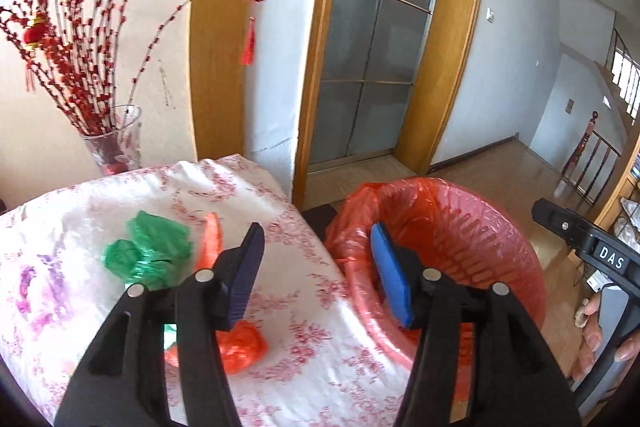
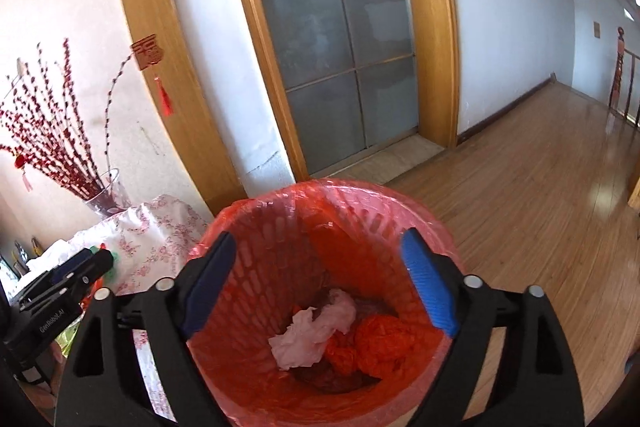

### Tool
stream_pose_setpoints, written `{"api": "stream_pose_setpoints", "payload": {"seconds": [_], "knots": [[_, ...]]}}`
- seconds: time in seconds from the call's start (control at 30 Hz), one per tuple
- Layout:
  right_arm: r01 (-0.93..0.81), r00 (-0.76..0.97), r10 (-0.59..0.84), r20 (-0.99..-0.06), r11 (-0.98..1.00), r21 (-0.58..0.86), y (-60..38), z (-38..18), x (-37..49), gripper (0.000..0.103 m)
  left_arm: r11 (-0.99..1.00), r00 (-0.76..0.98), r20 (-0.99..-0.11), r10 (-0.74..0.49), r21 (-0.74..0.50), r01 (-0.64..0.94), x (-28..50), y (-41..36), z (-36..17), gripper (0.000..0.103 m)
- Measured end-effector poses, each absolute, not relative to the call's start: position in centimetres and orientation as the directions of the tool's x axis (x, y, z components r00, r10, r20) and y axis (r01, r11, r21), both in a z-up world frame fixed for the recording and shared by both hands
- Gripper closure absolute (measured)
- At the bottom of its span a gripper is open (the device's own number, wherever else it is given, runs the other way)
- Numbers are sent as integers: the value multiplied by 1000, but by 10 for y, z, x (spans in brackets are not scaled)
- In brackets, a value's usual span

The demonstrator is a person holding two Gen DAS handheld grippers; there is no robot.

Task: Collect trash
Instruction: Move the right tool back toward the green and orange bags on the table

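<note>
Both my grippers, left (image 1: 316, 275) and right (image 2: 320, 283), gape empty; grabbing the crumpled orange plastic wad (image 1: 240, 345) could snag the floral tablecloth (image 1: 304, 359) beside the red-lined wastebasket (image 2: 248, 227).

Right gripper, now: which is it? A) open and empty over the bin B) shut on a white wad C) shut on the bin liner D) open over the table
A. The right gripper has its jaws spread wide with nothing between them, above the red-lined trash bin, where a white crumpled paper and red plastic bag wad already lie.
</note>
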State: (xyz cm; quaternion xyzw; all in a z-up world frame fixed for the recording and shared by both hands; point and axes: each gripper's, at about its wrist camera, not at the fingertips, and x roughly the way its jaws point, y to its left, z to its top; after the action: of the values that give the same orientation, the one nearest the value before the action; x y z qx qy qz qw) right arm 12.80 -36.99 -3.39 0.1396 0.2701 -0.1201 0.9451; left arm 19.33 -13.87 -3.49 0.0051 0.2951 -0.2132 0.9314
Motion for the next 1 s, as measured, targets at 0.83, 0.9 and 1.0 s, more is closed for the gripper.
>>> {"api": "stream_pose_setpoints", "payload": {"seconds": [0.83,0.9,1.0], "knots": [[-108,770,128,-625,992,70,-160,-71,236,2,948,756,-614,227,-38,-316,201,180,-63,20],[-127,778,155,-609,988,90,-163,-71,228,2,948,757,-615,222,-46,-315,198,183,-65,19],[-135,760,165,-628,986,96,-161,-78,227,2,949,758,-608,236,-23,-315,203,179,-71,17]]}}
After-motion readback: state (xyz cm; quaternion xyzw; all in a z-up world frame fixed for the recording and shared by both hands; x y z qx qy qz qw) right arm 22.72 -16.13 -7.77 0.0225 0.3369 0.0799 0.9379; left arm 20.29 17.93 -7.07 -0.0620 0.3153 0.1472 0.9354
